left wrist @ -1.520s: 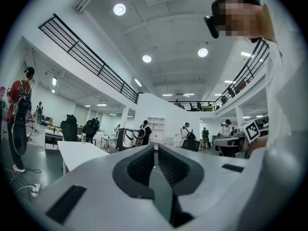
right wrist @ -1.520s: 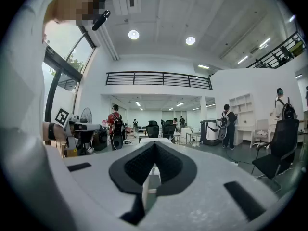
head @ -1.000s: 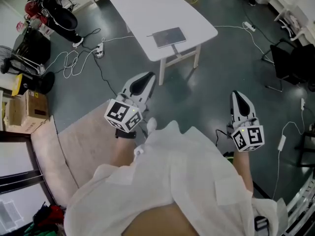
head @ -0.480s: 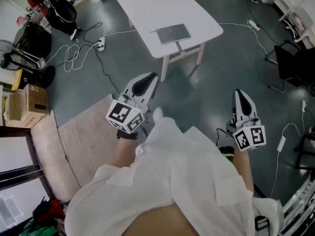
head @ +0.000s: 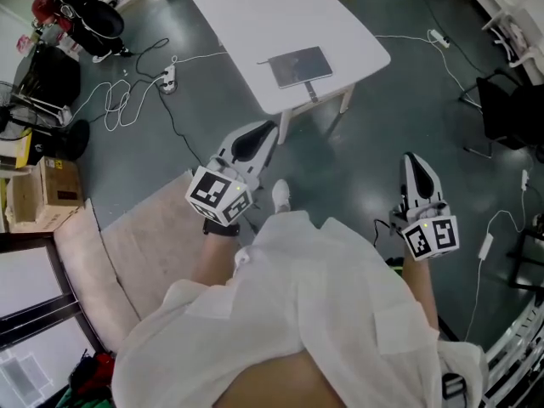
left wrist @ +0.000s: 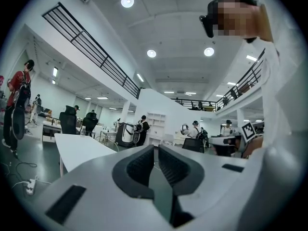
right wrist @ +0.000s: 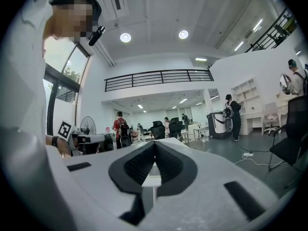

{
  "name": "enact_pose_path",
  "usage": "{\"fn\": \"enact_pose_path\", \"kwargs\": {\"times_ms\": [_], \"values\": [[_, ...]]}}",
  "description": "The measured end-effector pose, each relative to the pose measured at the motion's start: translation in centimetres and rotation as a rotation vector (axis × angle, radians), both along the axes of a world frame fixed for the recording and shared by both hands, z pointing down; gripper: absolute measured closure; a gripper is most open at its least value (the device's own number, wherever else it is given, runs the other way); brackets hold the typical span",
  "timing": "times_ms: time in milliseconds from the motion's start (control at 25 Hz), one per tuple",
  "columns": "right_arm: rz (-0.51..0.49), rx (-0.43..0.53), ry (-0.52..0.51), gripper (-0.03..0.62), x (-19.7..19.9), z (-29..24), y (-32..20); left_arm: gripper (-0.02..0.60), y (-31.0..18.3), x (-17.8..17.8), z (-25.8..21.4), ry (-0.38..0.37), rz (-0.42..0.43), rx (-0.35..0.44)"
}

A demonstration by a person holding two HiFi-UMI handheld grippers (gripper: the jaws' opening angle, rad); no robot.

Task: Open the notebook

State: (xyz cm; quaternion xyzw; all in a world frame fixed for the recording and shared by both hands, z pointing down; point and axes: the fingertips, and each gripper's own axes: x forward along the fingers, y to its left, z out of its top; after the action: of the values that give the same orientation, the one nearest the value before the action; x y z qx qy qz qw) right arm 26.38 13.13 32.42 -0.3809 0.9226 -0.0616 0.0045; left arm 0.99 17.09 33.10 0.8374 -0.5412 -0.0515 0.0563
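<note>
A grey notebook point(head: 297, 66) lies shut near the front edge of a white table point(head: 255, 24), far ahead of both grippers. My left gripper point(head: 256, 136) is held level above the floor, just short of the table's near corner, shut and empty. My right gripper point(head: 414, 167) hangs to the right over bare floor, also shut with nothing in it. In the left gripper view the jaws of the left gripper point(left wrist: 155, 151) stand together, and the table point(left wrist: 77, 147) shows at the left. In the right gripper view the right gripper point(right wrist: 154, 146) is closed, with the table point(right wrist: 150, 182) showing below the tips.
Cables and a power strip point(head: 167, 82) lie on the floor left of the table. A black chair point(head: 510, 109) stands at the right, and a cardboard box point(head: 53, 185) and a beige mat point(head: 127, 245) at the left. Several people stand far off.
Both grippers have moved forward toward the table, which now sits closer in the head view. A white shoe has stepped into sight between them. Both jaws stayed shut.
</note>
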Motion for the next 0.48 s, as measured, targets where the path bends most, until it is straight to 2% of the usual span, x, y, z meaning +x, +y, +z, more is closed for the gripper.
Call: {"fn": "enact_pose_path", "kwargs": {"times_ms": [160,480], "values": [[0.028,-0.005,-0.001,0.589,-2.1,0.0,-3.6,0.555,-4.1,-2.4,0.1,-0.026,0.028,0.000],[0.063,0.000,0.009,0.589,-6.8,-0.4,-9.3,0.555,-11.7,-6.0,0.1,-0.029,0.121,0.000]]}}
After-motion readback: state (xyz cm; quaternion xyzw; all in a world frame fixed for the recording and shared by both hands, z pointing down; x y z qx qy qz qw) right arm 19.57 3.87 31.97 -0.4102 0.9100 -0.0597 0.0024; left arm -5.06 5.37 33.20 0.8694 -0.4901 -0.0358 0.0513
